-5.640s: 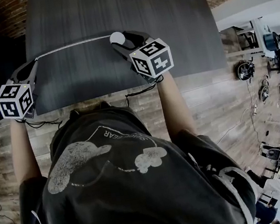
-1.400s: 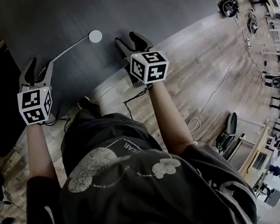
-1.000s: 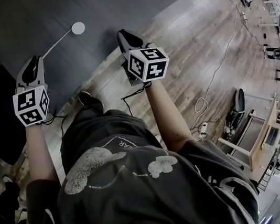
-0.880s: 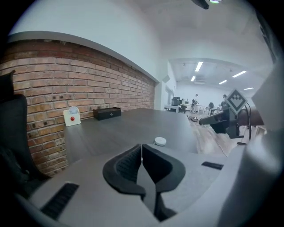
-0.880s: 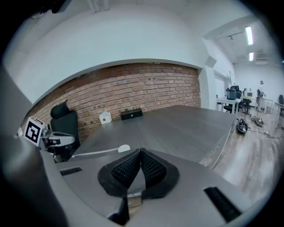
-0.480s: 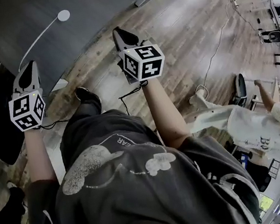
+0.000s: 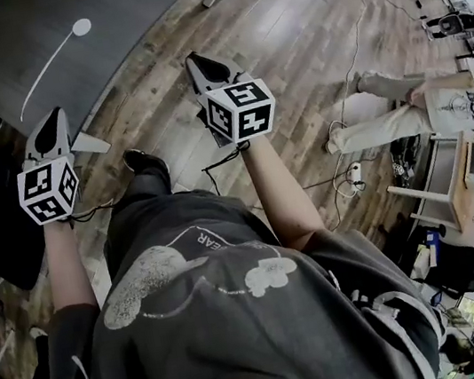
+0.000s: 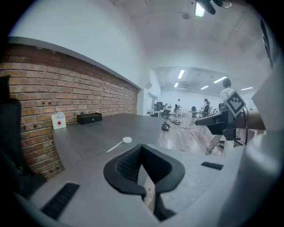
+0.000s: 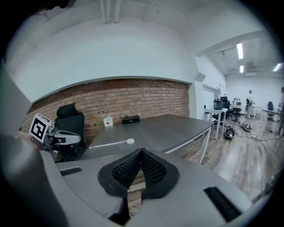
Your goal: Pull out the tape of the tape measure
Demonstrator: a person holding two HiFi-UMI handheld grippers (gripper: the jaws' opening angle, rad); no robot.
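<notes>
Left tool [image 7: 53, 123] and right tool [image 7: 196, 60], both closed and empty, have drawn back from the tabletop [image 7: 134, 3]; tape measure [image 7: 81, 26] lies on it, well apart from both, tape [image 7: 42, 74] left drawn out: pull judged complete

both claws closed and empty — left claw [image 7: 54, 126], right claw [image 7: 201, 67].
</notes>
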